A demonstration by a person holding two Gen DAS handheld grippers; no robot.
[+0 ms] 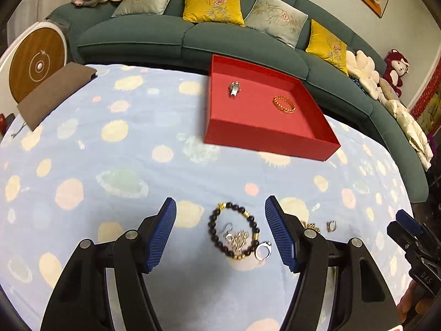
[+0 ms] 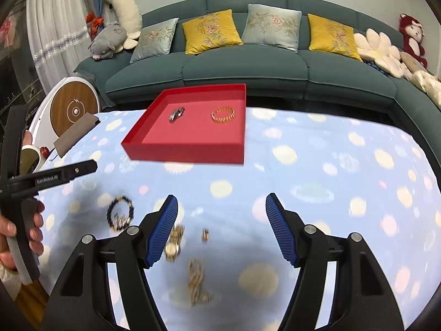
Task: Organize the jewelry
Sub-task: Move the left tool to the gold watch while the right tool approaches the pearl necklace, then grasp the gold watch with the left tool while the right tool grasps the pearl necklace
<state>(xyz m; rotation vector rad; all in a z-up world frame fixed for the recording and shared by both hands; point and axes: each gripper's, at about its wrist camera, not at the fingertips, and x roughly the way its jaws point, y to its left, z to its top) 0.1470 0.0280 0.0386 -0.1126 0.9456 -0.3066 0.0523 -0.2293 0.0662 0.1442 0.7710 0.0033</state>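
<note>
Jewelry sorting on a spotted blue tablecloth point(image 1: 110, 143), seen from both wrist cameras. Red tray point(image 1: 325, 144) at the far side already holds a silver watch point(image 1: 234, 89) and a gold bead bracelet point(image 1: 284, 104). Left gripper point(image 1: 220, 234) hovers with fingers spread and nothing between the pads, framing a dark bead bracelet point(image 1: 234, 231) that rings a small silver tangle point(image 1: 238, 238); a silver ring point(image 1: 263, 249) lies touching the bracelet's near edge. Right gripper point(image 2: 222, 230), likewise spread and empty, sits above blurred gold pieces point(image 2: 173, 241) and a gold chain point(image 2: 196, 282). Judged next step: pick up the bead bracelet. Good practice would be to descend straight, close on one side of the bead loop only, and lift slowly so that the tangle and ring stay behind.
</note>
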